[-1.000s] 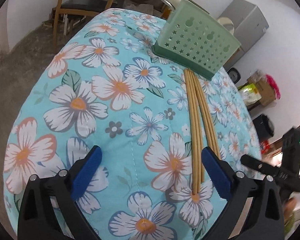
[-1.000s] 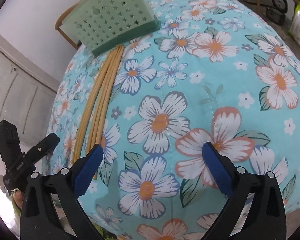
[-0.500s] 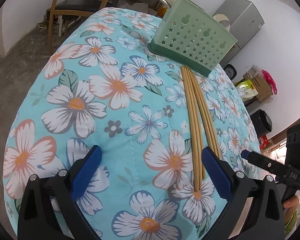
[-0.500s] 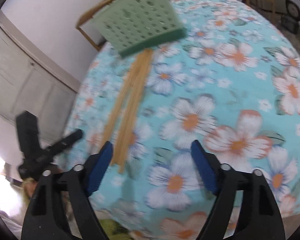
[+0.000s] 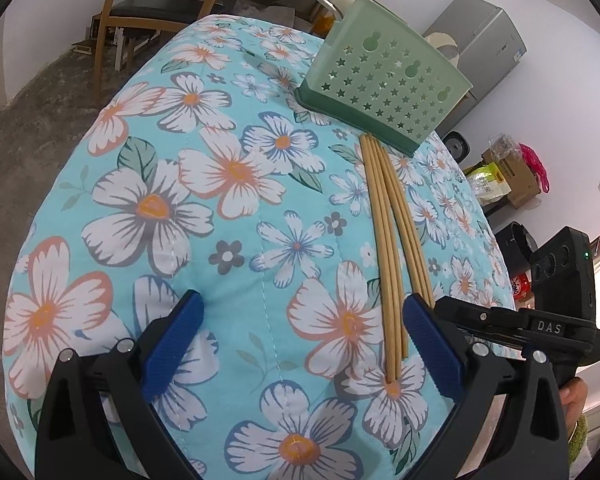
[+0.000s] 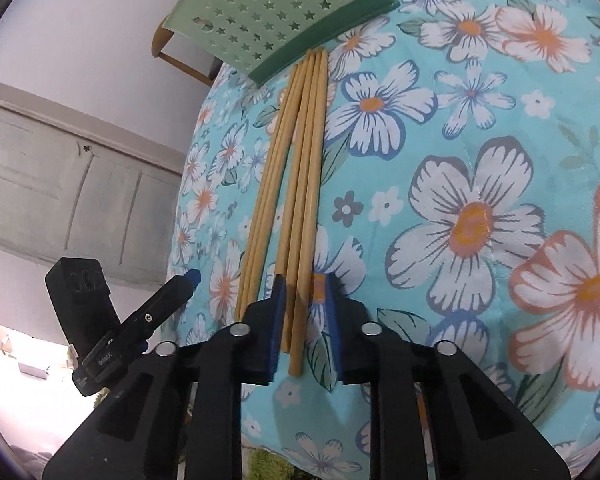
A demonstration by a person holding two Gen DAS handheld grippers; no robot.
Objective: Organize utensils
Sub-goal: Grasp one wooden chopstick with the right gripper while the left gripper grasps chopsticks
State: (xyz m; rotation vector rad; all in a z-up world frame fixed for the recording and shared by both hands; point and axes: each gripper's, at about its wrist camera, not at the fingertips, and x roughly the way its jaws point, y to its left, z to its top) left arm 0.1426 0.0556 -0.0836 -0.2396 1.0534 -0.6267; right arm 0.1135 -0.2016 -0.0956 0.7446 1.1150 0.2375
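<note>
In the left wrist view, the left claw (image 5: 300, 344) stands wide apart at the bottom of the frame above the floral tablecloth (image 5: 204, 184). The chopsticks (image 5: 388, 240) lie right of centre, their far tips touching the green utensil holder (image 5: 384, 76) at upper right.

In the right wrist view, the right claw (image 6: 302, 320) has narrowed around two chopsticks' (image 6: 300, 184) near ends at lower centre; whether its pads touch them cannot be told. The utensil holder (image 6: 284, 12) sits at the top.

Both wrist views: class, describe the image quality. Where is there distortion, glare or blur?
Left wrist view: sharp; fisheye bends the floral tablecloth into a dome; window glare at the right edge. Right wrist view: sharp too; chopsticks crisp, the green holder stretched near the top, blown-out brightness at lower left.
</note>
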